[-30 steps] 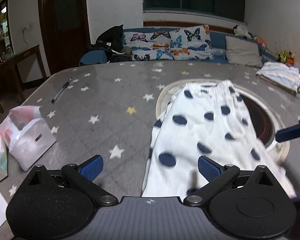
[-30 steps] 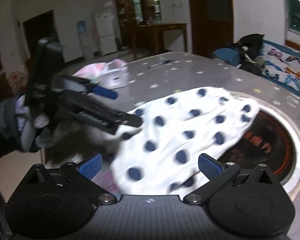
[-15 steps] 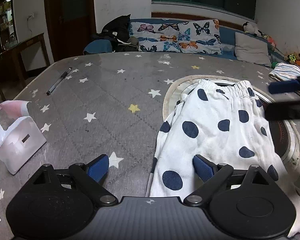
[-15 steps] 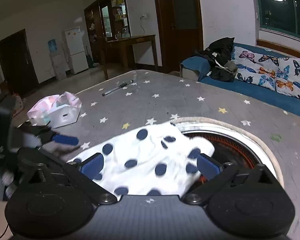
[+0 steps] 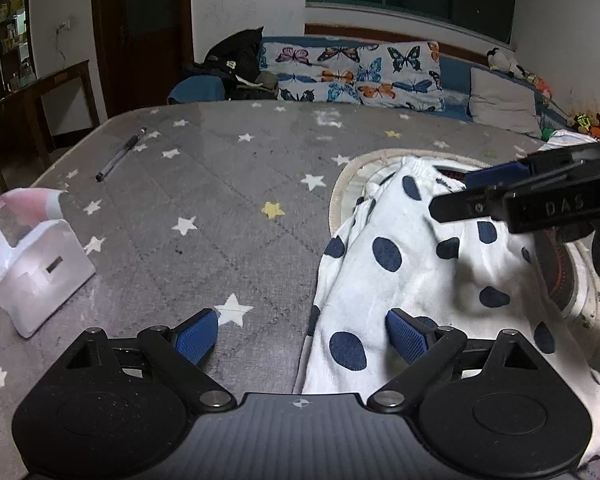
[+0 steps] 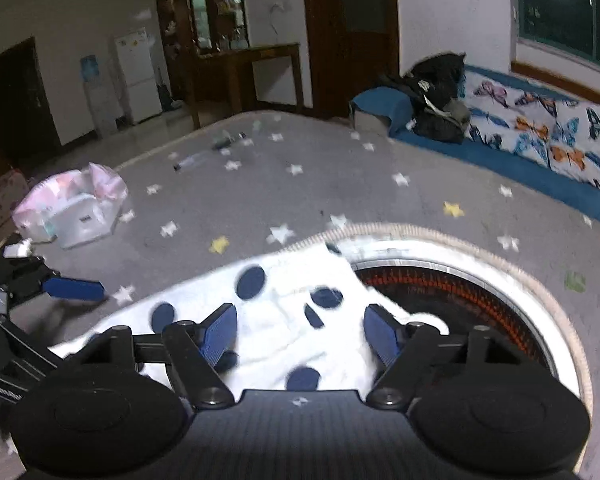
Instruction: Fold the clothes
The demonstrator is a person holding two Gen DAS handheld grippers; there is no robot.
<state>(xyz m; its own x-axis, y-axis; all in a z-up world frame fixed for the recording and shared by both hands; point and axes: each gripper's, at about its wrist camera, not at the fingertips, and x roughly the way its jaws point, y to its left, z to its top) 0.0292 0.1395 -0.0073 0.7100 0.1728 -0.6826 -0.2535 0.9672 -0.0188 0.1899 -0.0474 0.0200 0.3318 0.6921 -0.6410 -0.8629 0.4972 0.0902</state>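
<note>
The right gripper point(image 6: 298, 330), jaws just closing around the elasticated waistband, and the wide-open left gripper point(image 5: 302, 336) straddle soft, light white navy-dotted trousers point(image 5: 412, 280), draped limply across the star-patterned grey bench point(image 5: 220, 184).

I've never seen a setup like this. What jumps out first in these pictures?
A white garment with dark blue polka dots lies on the grey star-patterned table cover, draped partly over a round heater sunk in the table. Two blue-padded grippers, the left gripper and the right gripper, hover at the garment. Behind stands a butterfly-print sofa.
</note>
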